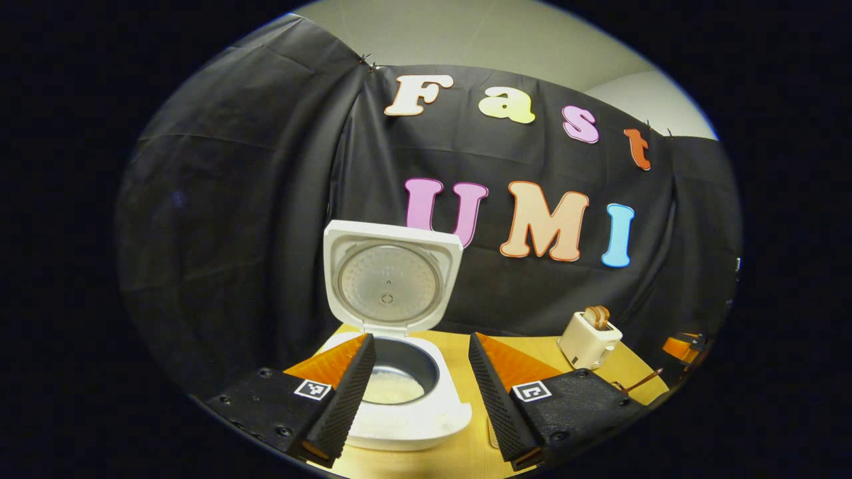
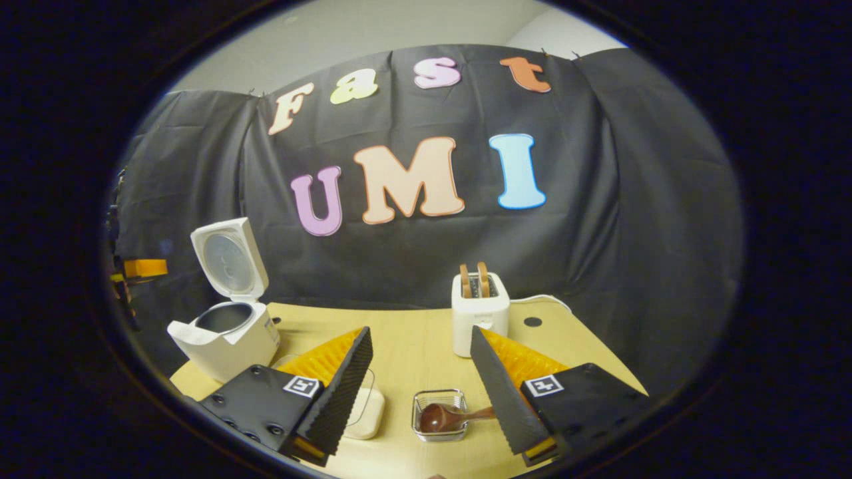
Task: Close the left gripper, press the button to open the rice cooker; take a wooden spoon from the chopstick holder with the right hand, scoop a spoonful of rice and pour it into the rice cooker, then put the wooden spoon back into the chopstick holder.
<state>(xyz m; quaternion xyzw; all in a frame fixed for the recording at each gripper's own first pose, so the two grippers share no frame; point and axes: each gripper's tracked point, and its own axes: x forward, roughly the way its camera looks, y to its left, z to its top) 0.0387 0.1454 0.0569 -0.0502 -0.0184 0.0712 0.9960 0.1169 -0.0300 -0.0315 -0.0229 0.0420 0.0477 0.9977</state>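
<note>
A pale wooden tabletop (image 2: 413, 346) stands in front of a black cloth wall.

On its left side, in the right gripper view, sits a white rice cooker (image 2: 229, 332) with its lid (image 2: 229, 259) raised upright and its dark inner pot open to view. In the left gripper view the same rice cooker (image 1: 406, 406) is close, just ahead of the left tool (image 1: 418, 389); the lid (image 1: 391, 276) stands straight up behind the pot, and white rice (image 1: 393, 389) lies in the bottom of the pot. The left tool is spread wide and holds nothing, its left finger crossing in front of the cooker's rim.

A white toaster (image 2: 480, 313) with two slices of bread in its slots stands near the middle back of the tabletop; in the left gripper view the toaster (image 1: 589, 339) is off to the right.

The right tool (image 2: 421, 392) is also spread wide and empty. Between its fingers, low on the tabletop, sits a small clear square holder (image 2: 439, 416) with a dark wooden spoon (image 2: 446, 417) lying in it, bowl to the left and handle reaching toward the right finger. Whether the handle touches that finger cannot be told. Just left of the holder lies a pale flat block (image 2: 365, 412), partly behind the left finger.
</note>
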